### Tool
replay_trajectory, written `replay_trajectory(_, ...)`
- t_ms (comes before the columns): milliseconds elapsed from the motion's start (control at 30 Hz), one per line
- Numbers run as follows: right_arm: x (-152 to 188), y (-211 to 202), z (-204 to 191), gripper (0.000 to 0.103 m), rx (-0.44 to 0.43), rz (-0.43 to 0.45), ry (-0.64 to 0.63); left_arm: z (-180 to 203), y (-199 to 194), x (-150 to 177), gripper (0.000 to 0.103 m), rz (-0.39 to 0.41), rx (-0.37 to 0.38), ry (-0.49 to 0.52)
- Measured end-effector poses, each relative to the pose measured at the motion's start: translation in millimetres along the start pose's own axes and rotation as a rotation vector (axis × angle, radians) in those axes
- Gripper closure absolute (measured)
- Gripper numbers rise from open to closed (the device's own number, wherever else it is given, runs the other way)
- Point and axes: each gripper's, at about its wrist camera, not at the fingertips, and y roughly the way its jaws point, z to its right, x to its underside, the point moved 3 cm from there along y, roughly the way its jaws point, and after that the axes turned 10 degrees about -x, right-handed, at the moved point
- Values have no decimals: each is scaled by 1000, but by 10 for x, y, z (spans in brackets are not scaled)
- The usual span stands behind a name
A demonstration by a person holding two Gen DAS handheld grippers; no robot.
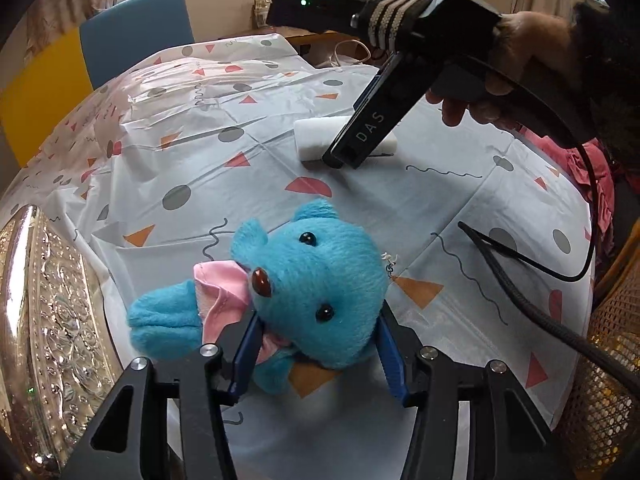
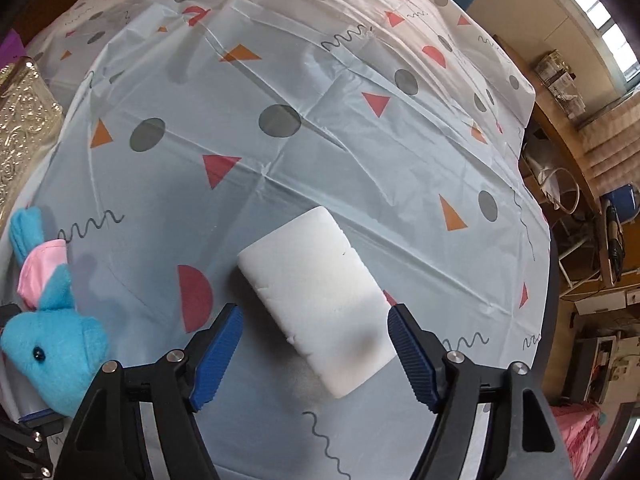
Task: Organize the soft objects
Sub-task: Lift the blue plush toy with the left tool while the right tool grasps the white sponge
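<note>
A blue plush bear (image 1: 316, 296) with a pink scarf sits between the blue pads of my left gripper (image 1: 316, 356), which is shut on its lower head and neck. The bear also shows at the left edge of the right wrist view (image 2: 52, 360). A white foam block (image 2: 316, 300) lies flat on the patterned tablecloth (image 2: 280, 152). My right gripper (image 2: 316, 356) is open and hovers over the block's near end, one pad on each side, not touching. In the left wrist view the right gripper (image 1: 344, 156) stands over the block (image 1: 312, 136).
An embossed silver tray (image 1: 48, 320) lies at the table's left side and also shows in the right wrist view (image 2: 24, 120). A black cable (image 1: 532, 312) crosses the right of the table. A wicker basket (image 1: 608, 380) and pink cloth (image 1: 592, 168) sit at the right edge. A blue chair (image 1: 136, 28) stands behind.
</note>
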Motion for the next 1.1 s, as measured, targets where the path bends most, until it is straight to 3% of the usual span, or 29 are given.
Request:
replay_trajectory(67,-41,83,46,25,-14,-29,-3,-6,2,8,49,2,4,-6)
replay_trajectory(267,-69,86,191,23,-69,13,59,-16,4,27,48,9,5,-20)
replay_trajectory(367,10,-9,163,42,-54,54,74,-11,0,37,47,12,4,-23)
replay_trajectory(433,92,-98,118,54,-96,85,99,-12,-3,37,47,11,3,-28)
replay_trajectory(467,130,-152,67,66,-102,104,94,-12,-4,40,47,11,2,-30)
replay_trajectory(500,160,-196,2,69,-112,119,96,-13,-6,44,47,11,0,-32)
replay_trajectory(733,309,-277,-344,76,-74,111,62,-34,-30,66,47,0,-8,-43)
replay_trajectory(833,375,-383,-394,83,-55,154,97,-41,-35,75,47,-1,-14,-48)
replay_trajectory(1000,550,-729,-375,89,-179,307,268,-54,-69,70,50,9,-25,-65)
replay_trajectory(1100,676,-763,-396,89,-240,338,386,-58,-103,19,53,9,-31,-62)
